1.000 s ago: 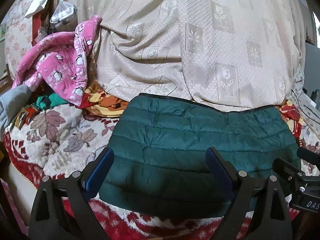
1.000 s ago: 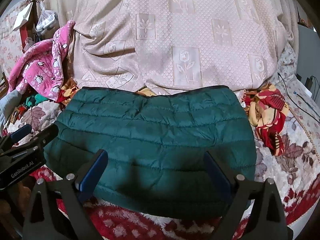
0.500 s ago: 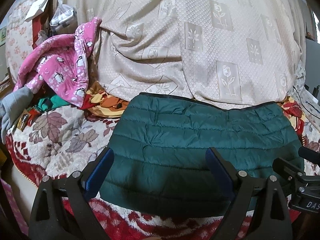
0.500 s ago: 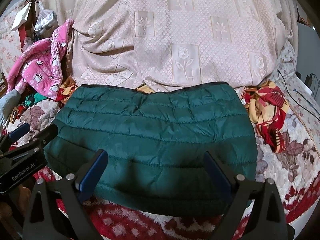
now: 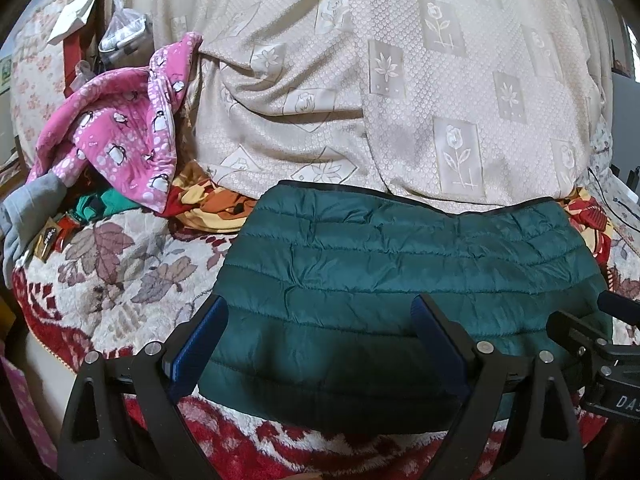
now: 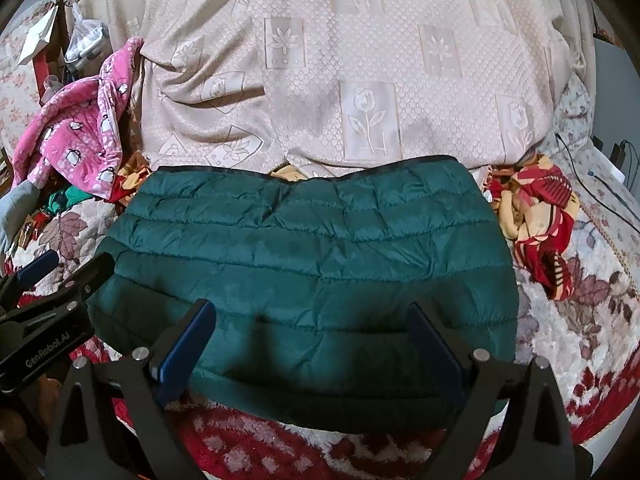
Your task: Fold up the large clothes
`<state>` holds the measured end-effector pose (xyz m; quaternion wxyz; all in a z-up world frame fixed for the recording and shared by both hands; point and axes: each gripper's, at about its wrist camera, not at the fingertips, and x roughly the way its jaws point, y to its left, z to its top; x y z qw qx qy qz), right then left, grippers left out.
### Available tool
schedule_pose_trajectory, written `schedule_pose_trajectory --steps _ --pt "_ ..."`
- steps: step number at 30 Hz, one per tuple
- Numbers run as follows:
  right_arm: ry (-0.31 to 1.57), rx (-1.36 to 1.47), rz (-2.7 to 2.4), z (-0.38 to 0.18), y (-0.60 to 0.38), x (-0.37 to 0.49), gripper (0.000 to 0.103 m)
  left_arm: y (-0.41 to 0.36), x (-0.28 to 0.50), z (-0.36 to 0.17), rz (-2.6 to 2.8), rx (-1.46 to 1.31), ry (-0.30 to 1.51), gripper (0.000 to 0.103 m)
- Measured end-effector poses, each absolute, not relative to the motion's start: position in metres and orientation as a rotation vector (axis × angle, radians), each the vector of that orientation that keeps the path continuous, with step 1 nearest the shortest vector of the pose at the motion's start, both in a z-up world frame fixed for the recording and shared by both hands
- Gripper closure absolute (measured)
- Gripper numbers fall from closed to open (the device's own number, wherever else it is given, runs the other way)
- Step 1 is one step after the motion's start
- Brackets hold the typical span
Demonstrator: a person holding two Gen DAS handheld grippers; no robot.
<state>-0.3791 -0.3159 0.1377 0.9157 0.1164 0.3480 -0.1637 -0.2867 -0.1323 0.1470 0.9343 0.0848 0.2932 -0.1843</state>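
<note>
A dark green quilted puffer garment (image 5: 400, 272) lies folded flat on the bed, also in the right wrist view (image 6: 312, 264). My left gripper (image 5: 320, 320) is open and empty, hovering over the garment's near left part. My right gripper (image 6: 312, 320) is open and empty over its near middle. The right gripper's body shows at the right edge of the left view (image 5: 600, 360); the left gripper's body shows at the left edge of the right view (image 6: 48, 312).
A cream floral bedspread heap (image 5: 400, 80) rises behind the garment. A pink penguin-print garment (image 5: 120, 136) lies at far left. A red-and-yellow patterned cloth (image 6: 540, 216) lies at the right. The red-and-white leaf blanket (image 5: 120, 264) covers the bed. Cables (image 6: 600, 184) run far right.
Both grippers have drawn back and risen slightly, so the green garment sits a little lower and farther in view. The garment itself has not moved.
</note>
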Motion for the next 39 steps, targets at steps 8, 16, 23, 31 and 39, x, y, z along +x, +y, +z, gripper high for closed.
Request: schedule_pose_trajectory --steps 8,16,23,31,39 --pt "0.724 0.237 -0.345 0.136 -0.315 -0.376 0.005 -0.131 -0.285 0.144 -0.379 0.174 0.608 0.036" --pt "0.729 0.239 -0.348 0.135 -0.315 -0.373 0.005 -0.133 -0.282 0.142 -0.384 0.171 0.614 0.036" --pt "0.731 0.24 -0.347 0.135 -0.316 -0.373 0.005 -0.136 -0.281 0.143 -0.381 0.17 0.61 0.037" --pt "0.747 0.25 -0.349 0.131 -0.325 -0.362 0.005 -0.143 -0.27 0.14 -0.377 0.182 0.63 0.037" --pt "0.757 0.252 -0.359 0.13 -0.332 -0.352 0.005 -0.151 -0.26 0.137 -0.39 0.187 0.648 0.037"
